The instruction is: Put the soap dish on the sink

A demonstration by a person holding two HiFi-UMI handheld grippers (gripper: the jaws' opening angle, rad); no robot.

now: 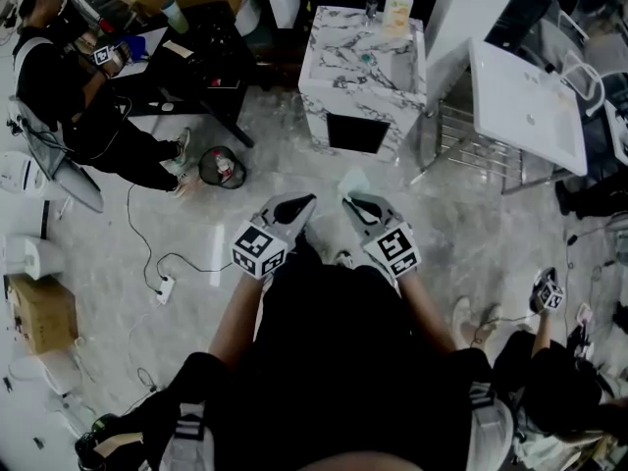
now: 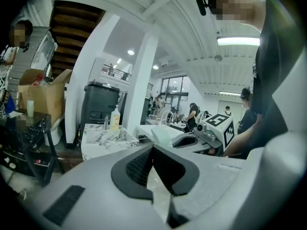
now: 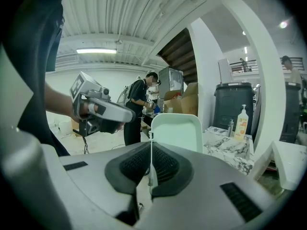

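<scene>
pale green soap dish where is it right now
The pale green soap dish stands centre in the right gripper view, pinched by its edge in the right gripper, with the marble-patterned sink beyond on its right.

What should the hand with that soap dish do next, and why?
Probably carry it forward to the sink: the right gripper is shut on the dish, and the sink lies ahead across bare floor, not yet within reach.

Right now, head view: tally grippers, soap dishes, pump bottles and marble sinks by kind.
gripper: 2 (left gripper, right gripper)
soap dish: 1
pump bottle: 1
marble sink: 1
total: 5
</scene>
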